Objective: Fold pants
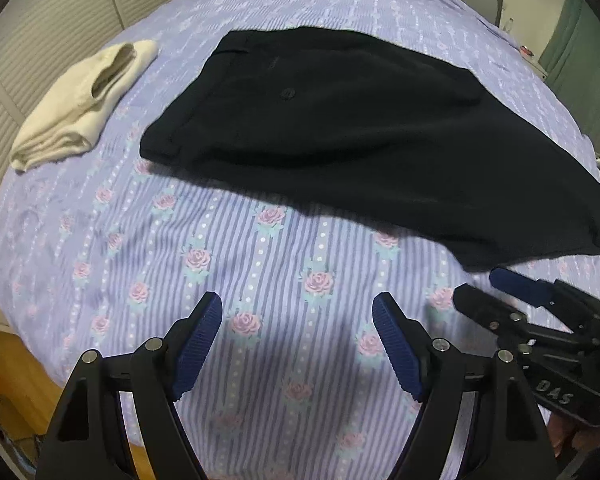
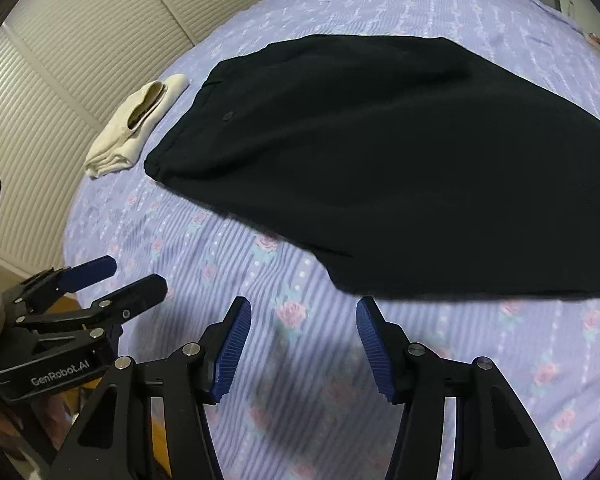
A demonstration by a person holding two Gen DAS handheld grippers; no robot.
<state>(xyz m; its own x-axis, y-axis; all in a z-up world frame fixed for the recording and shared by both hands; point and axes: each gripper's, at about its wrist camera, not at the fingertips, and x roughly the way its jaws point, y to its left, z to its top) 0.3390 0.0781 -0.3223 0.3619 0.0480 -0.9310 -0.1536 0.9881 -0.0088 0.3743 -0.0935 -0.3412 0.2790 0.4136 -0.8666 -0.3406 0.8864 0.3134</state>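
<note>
Your left gripper and right gripper hover with jaws apart, empty, above the bed, near the black pants.

I see a bed in a striped lilac sheet with roses. On it black pants lie flat; a folded cream cloth sits just beside their waistband.

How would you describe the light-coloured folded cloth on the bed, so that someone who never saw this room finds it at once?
Start at the bed with the purple rose-patterned sheet. The black pants lie spread across its middle. Beside their waistband end, toward the slatted white doors, lies the small cream folded cloth, the only pale item there.
</note>
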